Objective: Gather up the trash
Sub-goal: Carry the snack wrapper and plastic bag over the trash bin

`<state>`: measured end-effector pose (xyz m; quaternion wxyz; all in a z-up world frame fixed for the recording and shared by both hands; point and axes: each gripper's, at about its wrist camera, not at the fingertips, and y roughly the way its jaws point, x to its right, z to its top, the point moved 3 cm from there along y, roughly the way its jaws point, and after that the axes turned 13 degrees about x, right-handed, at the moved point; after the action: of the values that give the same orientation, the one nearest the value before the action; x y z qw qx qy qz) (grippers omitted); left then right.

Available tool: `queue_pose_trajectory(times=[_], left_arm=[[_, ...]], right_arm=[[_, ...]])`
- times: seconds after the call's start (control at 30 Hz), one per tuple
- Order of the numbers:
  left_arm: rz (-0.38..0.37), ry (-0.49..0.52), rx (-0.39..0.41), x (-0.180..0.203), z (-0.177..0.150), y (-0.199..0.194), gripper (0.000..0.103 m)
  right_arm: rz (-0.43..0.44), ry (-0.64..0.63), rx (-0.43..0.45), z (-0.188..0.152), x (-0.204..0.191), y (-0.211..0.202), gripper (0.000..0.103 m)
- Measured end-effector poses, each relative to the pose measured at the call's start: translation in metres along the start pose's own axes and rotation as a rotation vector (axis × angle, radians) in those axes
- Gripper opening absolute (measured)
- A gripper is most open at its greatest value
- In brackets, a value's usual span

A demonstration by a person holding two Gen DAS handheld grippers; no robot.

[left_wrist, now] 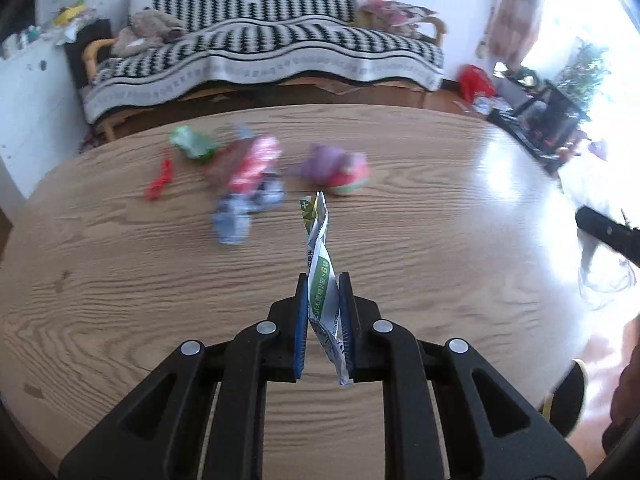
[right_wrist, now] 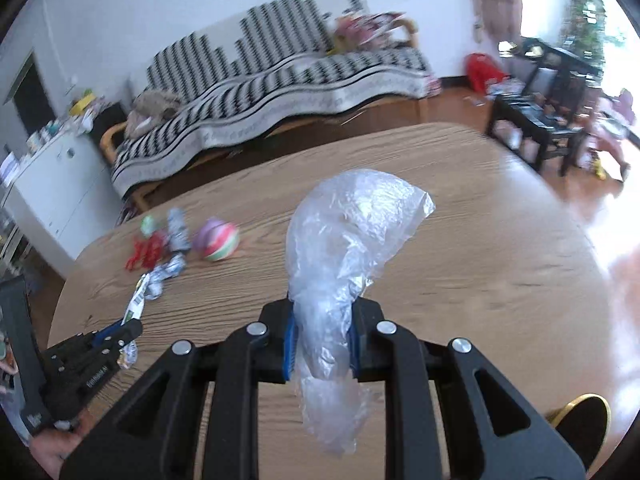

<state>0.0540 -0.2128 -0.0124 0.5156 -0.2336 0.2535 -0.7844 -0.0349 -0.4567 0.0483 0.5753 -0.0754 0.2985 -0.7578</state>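
My left gripper (left_wrist: 323, 280) is shut on a white and green paper wrapper (left_wrist: 318, 236) that sticks up between its blue pads, above the wooden table (left_wrist: 440, 240). My right gripper (right_wrist: 322, 308) is shut on a crumpled clear plastic bag (right_wrist: 352, 224), which bulges above the fingers and hangs below them. In the right wrist view the left gripper (right_wrist: 132, 326) shows at the lower left with its wrapper (right_wrist: 136, 300). More trash lies at the table's far left: a green wrapper (left_wrist: 192, 144), a red scrap (left_wrist: 160, 178), a red and white wrapper (left_wrist: 256, 164) and silver-blue foil (left_wrist: 240, 216).
A purple, red and green ball (left_wrist: 340, 170) lies beside the trash. Behind the table stands a sofa (left_wrist: 260, 48) under a black and white cover. A white cabinet (right_wrist: 52, 176) is at the left and a black low table (right_wrist: 536, 120) at the right.
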Motion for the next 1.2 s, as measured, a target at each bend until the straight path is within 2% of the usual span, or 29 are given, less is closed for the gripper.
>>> queue_pose_trajectory(times=[0.1,0.2,0.33,0.4,0.53,0.73,0.87,0.93,1.07,1.2], left_arm=[[-0.051,0.036,0.018,0.043,0.007,-0.009,0.014],[-0.127,0.082,0.036,0.103,0.015,-0.021,0.014],[-0.254,0.171,0.052,0.204,0.006,-0.039,0.014],[-0.322,0.210,0.041,0.251,-0.008,-0.045,0.014],[-0.449,0.312,-0.023,0.353,-0.056,-0.052,0.014],[-0.618,0.437,-0.128,0.455,-0.136,-0.055,0.014],[-0.734,0.535,-0.132,0.494,-0.194,-0.055,0.014],[-0.777,0.554,-0.190,0.498,-0.219,-0.047,0.014],[-0.794,0.602,-0.296,0.498,-0.255,-0.027,0.014],[-0.812,0.638,-0.330,0.500,-0.270,-0.017,0.014]], right_arm=[[-0.066,0.032,0.036,0.005,0.055,-0.038,0.020],[-0.153,0.067,0.070,0.002,0.116,-0.081,0.020],[-0.255,0.134,0.095,-0.014,0.192,-0.132,0.020],[-0.309,0.160,0.107,-0.024,0.227,-0.156,0.020],[-0.396,0.211,0.118,-0.047,0.288,-0.200,0.020],[-0.499,0.305,0.107,-0.094,0.362,-0.246,0.020],[-0.536,0.365,0.083,-0.130,0.391,-0.258,0.020],[-0.547,0.398,0.054,-0.157,0.404,-0.257,0.020],[-0.558,0.455,-0.019,-0.207,0.417,-0.243,0.020],[-0.560,0.507,-0.071,-0.244,0.424,-0.237,0.020]])
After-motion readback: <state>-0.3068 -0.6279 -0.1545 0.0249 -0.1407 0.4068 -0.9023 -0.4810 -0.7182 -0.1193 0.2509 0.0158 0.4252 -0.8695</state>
